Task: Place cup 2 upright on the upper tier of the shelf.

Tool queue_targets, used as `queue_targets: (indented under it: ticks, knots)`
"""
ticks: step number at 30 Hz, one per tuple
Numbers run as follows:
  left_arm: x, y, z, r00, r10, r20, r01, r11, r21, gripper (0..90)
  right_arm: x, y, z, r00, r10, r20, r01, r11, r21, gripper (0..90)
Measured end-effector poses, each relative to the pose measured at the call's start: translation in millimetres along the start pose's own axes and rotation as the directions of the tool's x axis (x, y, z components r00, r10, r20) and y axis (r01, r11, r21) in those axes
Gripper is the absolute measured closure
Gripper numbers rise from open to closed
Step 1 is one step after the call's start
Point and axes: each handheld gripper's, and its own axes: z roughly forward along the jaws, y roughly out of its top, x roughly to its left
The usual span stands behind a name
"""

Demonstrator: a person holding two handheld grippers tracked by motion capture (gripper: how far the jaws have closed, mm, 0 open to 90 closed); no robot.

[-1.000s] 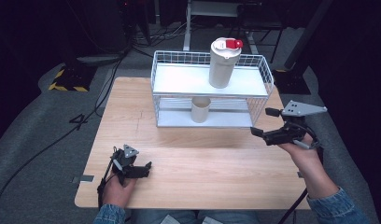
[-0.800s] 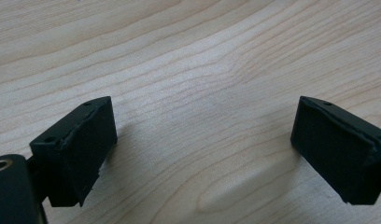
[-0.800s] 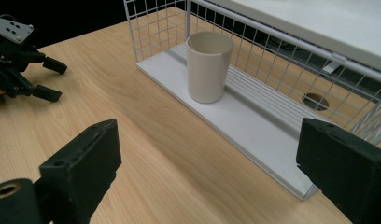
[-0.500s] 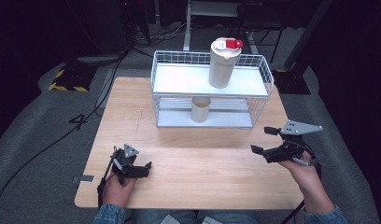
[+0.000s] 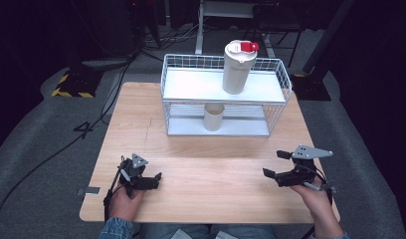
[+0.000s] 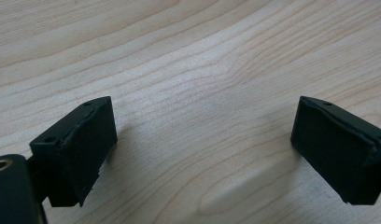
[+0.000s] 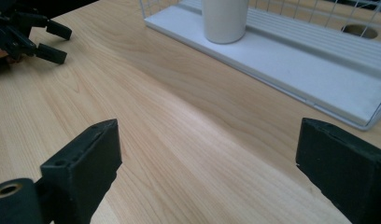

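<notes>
My left gripper (image 5: 141,174) rests low over the wooden table (image 5: 211,194) near its front left corner; its jaws stand open in the left gripper view (image 6: 202,135) over bare wood. My right gripper (image 5: 274,164) hovers close above the table at the front right, also open (image 7: 207,158), with nothing between its jaws. It points toward the white wire rack (image 5: 191,84). A tall white tumbler (image 5: 238,67) with a red lid tab stands on the rack's top shelf. A beige cup (image 5: 214,116) stands on the lower shelf, also seen as the cup (image 7: 224,18) ahead of the right jaws.
The rack's lower shelf (image 7: 310,60) has a flat white base whose front edge lies just beyond the right jaws. The left gripper (image 7: 34,35) appears far off at the upper left of the right gripper view. Dark floor and cables surround the table.
The right gripper has sunk toward the tabletop and drifted back toward the near edge. The left gripper and the items on the rack have not moved.
</notes>
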Motion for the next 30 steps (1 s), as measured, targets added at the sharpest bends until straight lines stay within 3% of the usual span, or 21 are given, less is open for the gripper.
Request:
queue_targets:
  ticks: [15, 24, 30]
  knots:
    - [0.0, 0.0, 0.0, 1.0, 0.0, 0.0, 0.0, 1.0, 0.0, 7.4, -5.3, -46.8, 23.2, 0.9967, 0.049, 0.065, -0.051, 0.998, 0.035, 9.0]
    - [0.0, 0.0, 0.0, 1.0, 0.0, 0.0, 0.0, 1.0, 0.0, 7.4, -5.0, -59.7, 30.9, 0.9922, 0.037, 0.119, -0.045, 0.997, 0.066, 9.0]
    - [0.3, 0.2, 0.1, 1.0, 0.004, 0.002, -0.004, 1.0, 0.001, 7.4, -3.1, -62.7, 36.3, 0.9871, 0.003, 0.16, -0.024, 0.991, 0.128, 9.2]
